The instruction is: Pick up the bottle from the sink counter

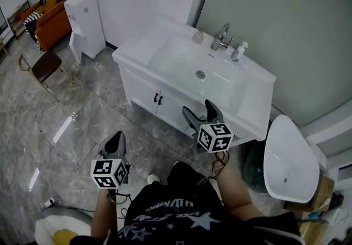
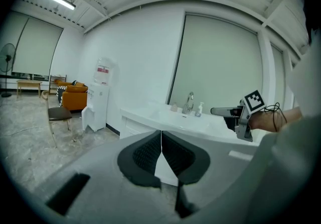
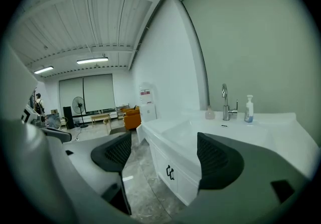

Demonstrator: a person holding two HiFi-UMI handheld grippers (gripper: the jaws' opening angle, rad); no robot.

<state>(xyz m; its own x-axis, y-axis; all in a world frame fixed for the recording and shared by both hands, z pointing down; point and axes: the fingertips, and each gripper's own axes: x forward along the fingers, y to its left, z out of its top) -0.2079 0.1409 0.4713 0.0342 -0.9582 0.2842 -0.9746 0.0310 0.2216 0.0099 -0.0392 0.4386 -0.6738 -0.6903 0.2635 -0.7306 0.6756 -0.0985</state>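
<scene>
From the head view I had the whole layout: the white sink desk (image 1: pixel 137 46) against the wall, a water dispenser (image 1: pixel 85 18), an orange sofa (image 1: pixel 52 13) and a chair (image 1: pixel 44 65) off to the left. Only that view showed both tools at once. The left claw (image 1: pixel 115 138) hung low over the floor, well short of the desk, and the right claw (image 1: pixel 199 109) sat just in front of the desk's front edge.

The left gripper view alone settled the left claw (image 2: pixel 161 135): clenched, pads meeting in one thin line, nothing between them. It also caught the right claw (image 2: pixel 223 112) from the side, level with the desk top. The right gripper view showed the right claw (image 3: pixel 163 140) released, jaws wide apart, with only the floor and the desk's cupboard doors (image 3: pixel 170 173) in the gap. It also showed a standing fan (image 3: pixel 79 105) that the head view missed.

The bottle (image 1: pixel 237 51), a white pump type, stood upright at the back of the desk, just right of the tap (image 1: pixel 221 37), across the basin (image 1: pixel 192 62) from the right claw. In the right gripper view the bottle (image 3: pixel 249 109) lay above and to the right of the right jaw, outside the gap.
</scene>
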